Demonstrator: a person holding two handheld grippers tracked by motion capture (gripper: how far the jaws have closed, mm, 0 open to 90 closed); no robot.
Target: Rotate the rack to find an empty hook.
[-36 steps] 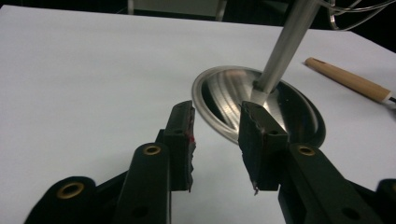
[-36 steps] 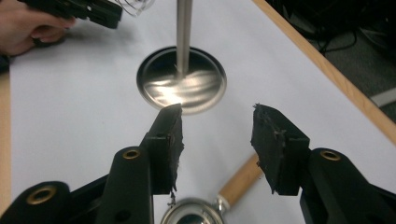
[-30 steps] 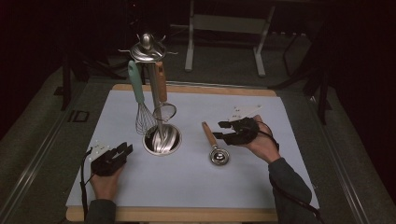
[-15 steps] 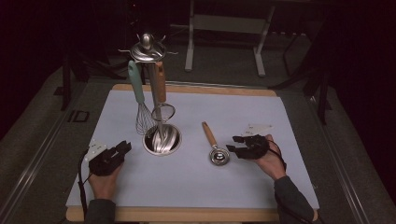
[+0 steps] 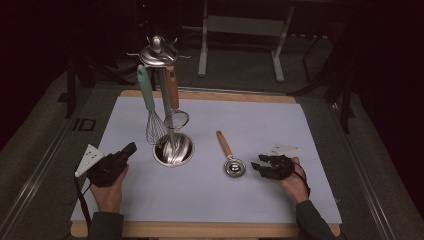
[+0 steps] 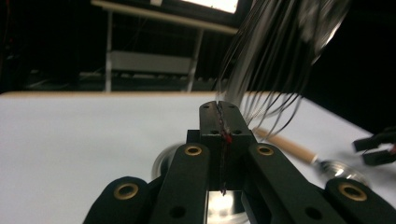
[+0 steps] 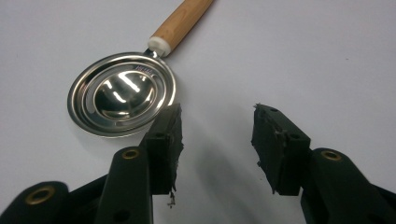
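dark lab – bare table (image 5: 300, 125), metal stand frame (image 5: 240, 25) behind

A whisk (image 5: 154, 125) hangs from a steel rack (image 5: 165, 90) on the white mat (image 5: 260, 120).

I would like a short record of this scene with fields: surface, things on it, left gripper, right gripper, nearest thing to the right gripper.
surface: white mat on a wooden table
stand: metal utensil stand with a whisk and a small strainer hanging on it
loose thing: spoon with wooden handle, flat on the mat
left gripper: jaws shut, nothing between them, pointing toward the stand
right gripper: jaws open, empty, low over the mat
nearest to right gripper: the spoon's bowl, beside one jaw; contact cannot be told
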